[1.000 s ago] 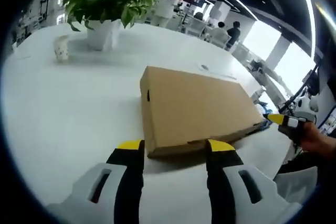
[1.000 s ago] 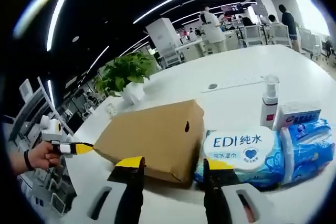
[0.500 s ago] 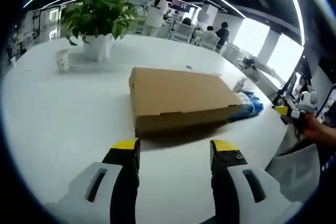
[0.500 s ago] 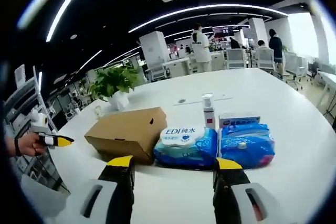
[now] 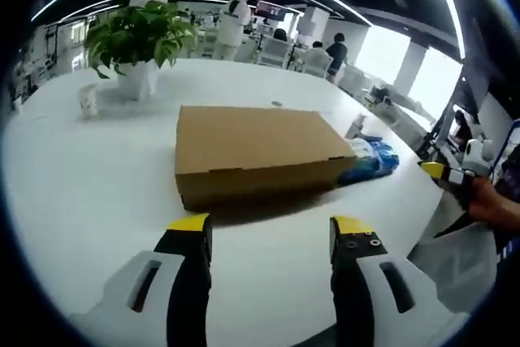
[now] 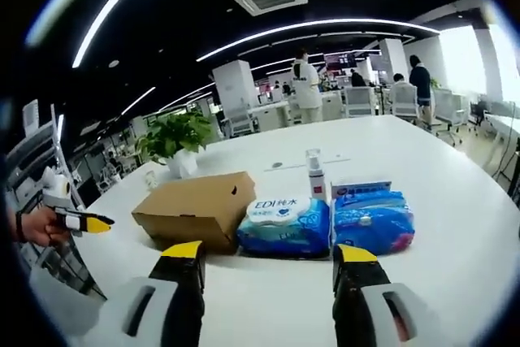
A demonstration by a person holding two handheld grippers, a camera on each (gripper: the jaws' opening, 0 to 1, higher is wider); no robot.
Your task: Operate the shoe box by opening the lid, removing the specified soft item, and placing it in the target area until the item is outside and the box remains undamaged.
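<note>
Both tools, the left tool [image 5: 270, 227] and right tool [image 6: 270, 254], have backed away from the closed cardboard shoe box [image 5: 248, 150] at 12 o'clock, jaws wide and empty, so lid-opening has not begun.

You have a wide white table [image 5: 89, 201] in front of you, and everything rests directly on its top. The closed cardboard shoe box [image 5: 252, 152] lies flat near the middle. Just beside it sit two blue packs of wet wipes [image 6: 283, 227] [image 6: 372, 221], side by side, with a small pump bottle [image 6: 314, 175] and a flat white-and-blue box [image 6: 360, 189] right behind them. Farther back, a potted plant [image 5: 134, 42] in a white pot stands near a small paper cup [image 5: 86, 100].
</note>
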